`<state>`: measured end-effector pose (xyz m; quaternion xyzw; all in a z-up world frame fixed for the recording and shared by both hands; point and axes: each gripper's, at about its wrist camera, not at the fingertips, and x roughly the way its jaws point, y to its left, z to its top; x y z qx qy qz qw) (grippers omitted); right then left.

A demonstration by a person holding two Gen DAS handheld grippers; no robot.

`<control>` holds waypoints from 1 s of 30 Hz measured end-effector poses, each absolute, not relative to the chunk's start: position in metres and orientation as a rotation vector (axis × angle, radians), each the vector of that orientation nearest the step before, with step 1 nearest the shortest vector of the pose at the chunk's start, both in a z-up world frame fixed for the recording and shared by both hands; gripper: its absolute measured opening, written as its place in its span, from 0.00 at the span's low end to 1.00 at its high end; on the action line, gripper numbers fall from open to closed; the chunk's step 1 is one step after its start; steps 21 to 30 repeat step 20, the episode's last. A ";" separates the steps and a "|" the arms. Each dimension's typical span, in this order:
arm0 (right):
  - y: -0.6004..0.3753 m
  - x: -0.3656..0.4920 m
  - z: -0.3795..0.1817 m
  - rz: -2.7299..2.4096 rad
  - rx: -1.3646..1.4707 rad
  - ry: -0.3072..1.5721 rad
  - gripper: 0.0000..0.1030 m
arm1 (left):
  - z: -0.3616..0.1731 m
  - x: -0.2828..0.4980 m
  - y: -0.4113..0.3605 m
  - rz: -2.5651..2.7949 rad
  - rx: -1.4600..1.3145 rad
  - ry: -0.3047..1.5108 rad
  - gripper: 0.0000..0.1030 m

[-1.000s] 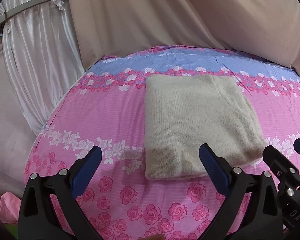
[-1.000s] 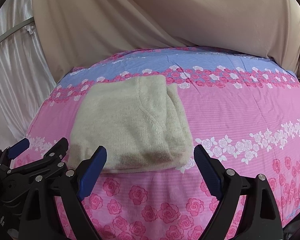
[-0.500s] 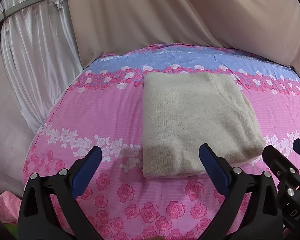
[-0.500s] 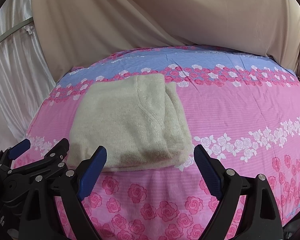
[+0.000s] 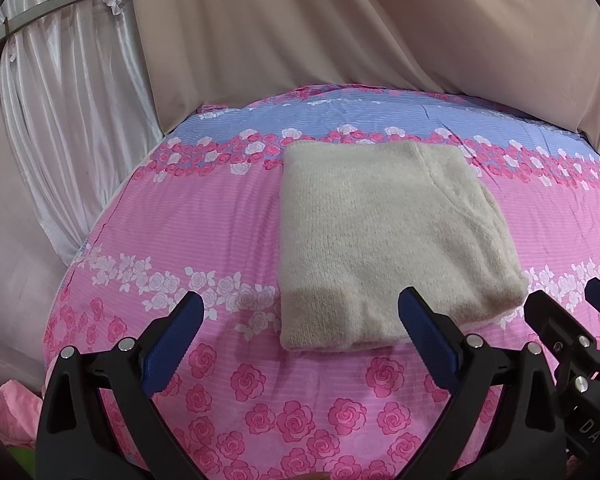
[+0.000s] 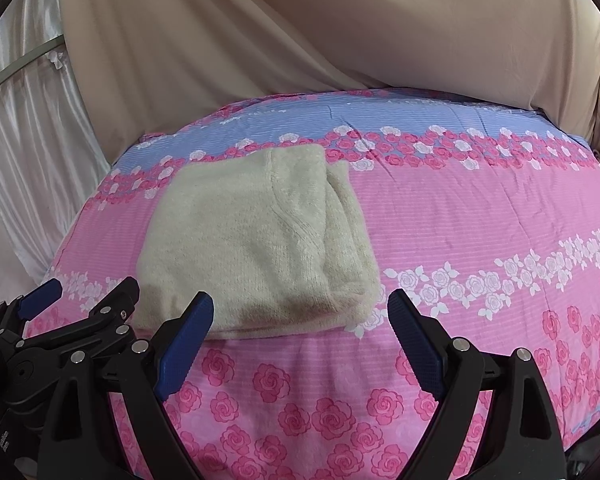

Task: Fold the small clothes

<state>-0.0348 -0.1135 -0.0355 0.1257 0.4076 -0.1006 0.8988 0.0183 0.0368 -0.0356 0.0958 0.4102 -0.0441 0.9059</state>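
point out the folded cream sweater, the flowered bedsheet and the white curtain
folded cream sweater (image 5: pixel 384 248), left wrist view, middle of its top layer
flowered bedsheet (image 6: pixel 480 216), right wrist view, bare pink stretch right of the sweater
white curtain (image 5: pixel 76 128), left wrist view, its hanging folds

Cream sweater (image 5: pixel 384 240), pink-and-blue rose-print bedsheet (image 5: pixel 204 216), beige curtain (image 5: pixel 340 24).

Left gripper (image 5: pixel 300 332): jaws spread wide, nothing between the blue pads (image 5: pixel 428 338); held low, aimed forward | Right gripper (image 6: pixel 300 330): jaws likewise wide apart, empty; level with the left, just beside it, the two apart
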 end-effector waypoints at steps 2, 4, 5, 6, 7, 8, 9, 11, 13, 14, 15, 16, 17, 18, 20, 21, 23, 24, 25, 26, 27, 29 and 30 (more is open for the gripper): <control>-0.114 -0.034 -0.036 -0.207 0.261 0.845 0.84 | -0.036 0.018 0.037 -0.092 0.197 0.849 0.93; -0.114 -0.035 -0.036 -0.208 0.260 0.846 0.84 | -0.036 0.018 0.037 -0.095 0.193 0.853 0.93; -0.113 -0.035 -0.036 -0.208 0.261 0.846 0.84 | -0.037 0.018 0.037 -0.098 0.190 0.857 0.93; -0.114 -0.035 -0.036 -0.206 0.263 0.846 0.84 | -0.038 0.018 0.037 -0.103 0.182 0.862 0.93; -0.113 -0.035 -0.036 -0.206 0.266 0.846 0.84 | -0.039 0.018 0.038 -0.107 0.175 0.864 0.93; -0.113 -0.035 -0.036 -0.208 0.267 0.847 0.84 | -0.039 0.018 0.039 -0.112 0.166 0.866 0.93; -0.113 -0.035 -0.037 -0.208 0.270 0.848 0.84 | -0.039 0.018 0.040 -0.118 0.155 0.866 0.93; -0.113 -0.035 -0.038 -0.211 0.273 0.853 0.84 | -0.039 0.018 0.041 -0.121 0.147 0.865 0.93; -0.113 -0.035 -0.039 -0.214 0.272 0.858 0.84 | -0.040 0.019 0.039 -0.115 0.155 0.864 0.93; -0.113 -0.034 -0.039 -0.219 0.269 0.861 0.84 | -0.040 0.019 0.039 -0.111 0.160 0.866 0.93; -0.113 -0.033 -0.040 -0.220 0.269 0.864 0.84 | -0.041 0.020 0.038 -0.101 0.175 0.873 0.93; -0.113 -0.033 -0.040 -0.219 0.272 0.864 0.84 | -0.042 0.020 0.037 -0.100 0.178 0.876 0.93; -0.113 -0.033 -0.040 -0.218 0.272 0.864 0.84 | -0.042 0.020 0.037 -0.102 0.175 0.877 0.93; -0.113 -0.033 -0.040 -0.221 0.269 0.865 0.84 | -0.042 0.020 0.038 -0.101 0.175 0.878 0.93; -0.113 -0.033 -0.040 -0.219 0.274 0.865 0.84 | -0.043 0.021 0.038 -0.100 0.177 0.880 0.93; -0.113 -0.033 -0.040 -0.219 0.274 0.865 0.84 | -0.043 0.021 0.038 -0.100 0.177 0.880 0.93; -0.113 -0.033 -0.040 -0.219 0.274 0.865 0.84 | -0.043 0.021 0.038 -0.100 0.177 0.880 0.93; -0.113 -0.033 -0.040 -0.219 0.274 0.865 0.84 | -0.043 0.021 0.038 -0.100 0.177 0.880 0.93; -0.113 -0.033 -0.040 -0.219 0.274 0.865 0.84 | -0.043 0.021 0.038 -0.100 0.177 0.880 0.93; -0.113 -0.033 -0.040 -0.219 0.274 0.865 0.84 | -0.043 0.021 0.038 -0.100 0.177 0.880 0.93; -0.113 -0.033 -0.040 -0.219 0.274 0.865 0.84 | -0.043 0.021 0.038 -0.100 0.177 0.880 0.93; -0.113 -0.033 -0.040 -0.219 0.274 0.865 0.84 | -0.043 0.021 0.038 -0.100 0.177 0.880 0.93; -0.113 -0.033 -0.040 -0.219 0.274 0.865 0.84 | -0.043 0.021 0.038 -0.100 0.177 0.880 0.93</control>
